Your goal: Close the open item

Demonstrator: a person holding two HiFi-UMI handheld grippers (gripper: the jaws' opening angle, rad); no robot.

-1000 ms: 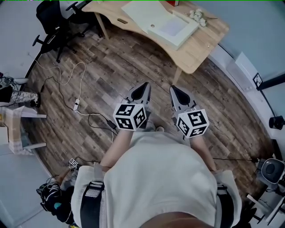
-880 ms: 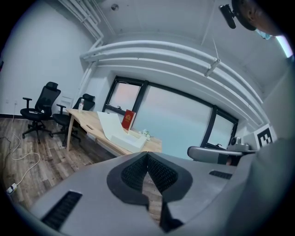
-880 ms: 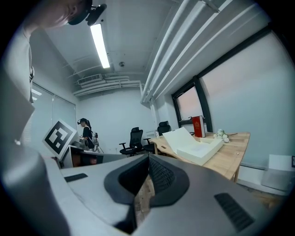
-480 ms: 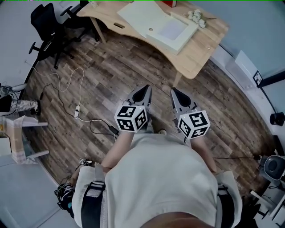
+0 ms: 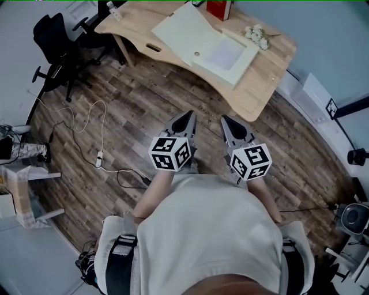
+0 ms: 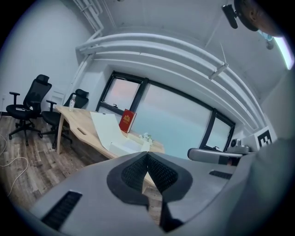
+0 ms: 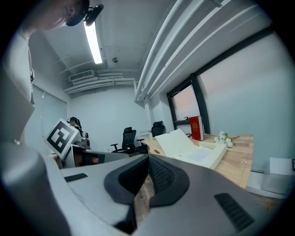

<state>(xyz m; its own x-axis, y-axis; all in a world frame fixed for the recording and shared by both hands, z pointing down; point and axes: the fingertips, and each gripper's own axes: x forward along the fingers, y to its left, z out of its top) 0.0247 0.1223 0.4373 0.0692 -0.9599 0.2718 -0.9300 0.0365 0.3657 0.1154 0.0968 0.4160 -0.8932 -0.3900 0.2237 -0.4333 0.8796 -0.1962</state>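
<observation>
An open white box (image 5: 226, 53) lies on the wooden table (image 5: 253, 86), its big lid (image 5: 181, 29) folded back to the left. The same box (image 6: 120, 147) shows ahead in the left gripper view, and the box (image 7: 203, 156) with raised lid (image 7: 177, 140) in the right gripper view. My left gripper (image 5: 187, 110) and right gripper (image 5: 225, 117) are held side by side before the person's chest, over the floor, well short of the table. Both are shut with nothing between the jaws; the left gripper (image 6: 147, 153) and right gripper (image 7: 148, 156) point toward the table.
A red book (image 5: 218, 8) and white flowers (image 5: 256, 34) stand at the table's far side. Black office chairs (image 5: 55, 43) sit at the left. A white cable (image 5: 86, 115) trails over the wood floor. White shelving (image 5: 20, 196) stands at the lower left.
The table and box have slid lower and nearer in the head view as the person steps toward them. Both grippers stay shut, side by side.
</observation>
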